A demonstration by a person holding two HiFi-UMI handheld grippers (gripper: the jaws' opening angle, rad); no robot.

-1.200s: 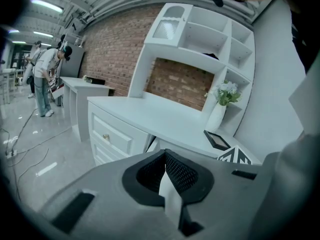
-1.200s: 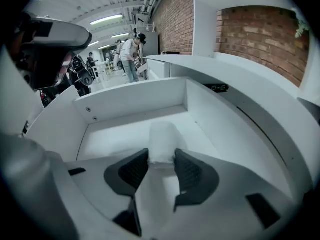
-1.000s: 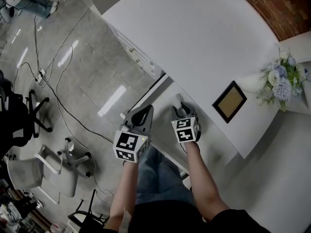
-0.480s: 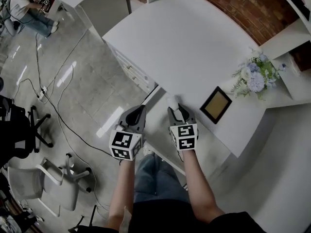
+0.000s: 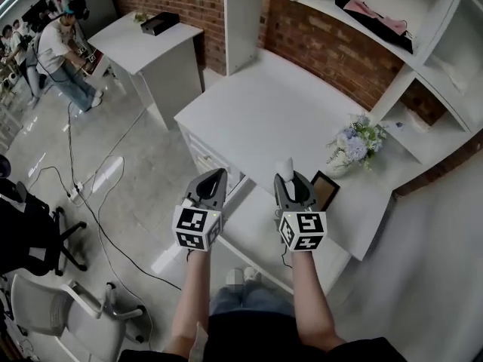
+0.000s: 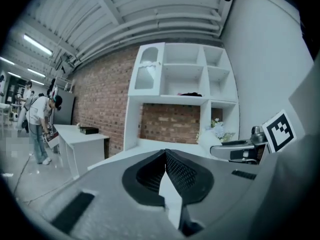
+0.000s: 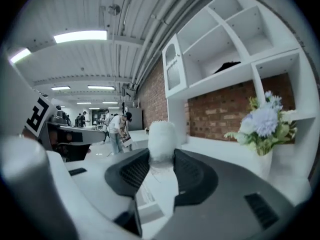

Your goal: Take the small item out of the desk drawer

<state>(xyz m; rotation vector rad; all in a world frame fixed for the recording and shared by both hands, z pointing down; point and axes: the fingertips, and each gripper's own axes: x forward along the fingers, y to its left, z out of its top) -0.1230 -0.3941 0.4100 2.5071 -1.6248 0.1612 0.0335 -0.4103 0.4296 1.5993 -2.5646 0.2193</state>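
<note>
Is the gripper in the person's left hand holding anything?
No: in the left gripper view, the left gripper has its jaws closed tip to tip, with nothing between them.

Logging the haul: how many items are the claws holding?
1: a small white item pinched in the right claw, held above the white desk. The left claw is shut and empty.

No legible text, labels, brands or numbers anywhere
</note>
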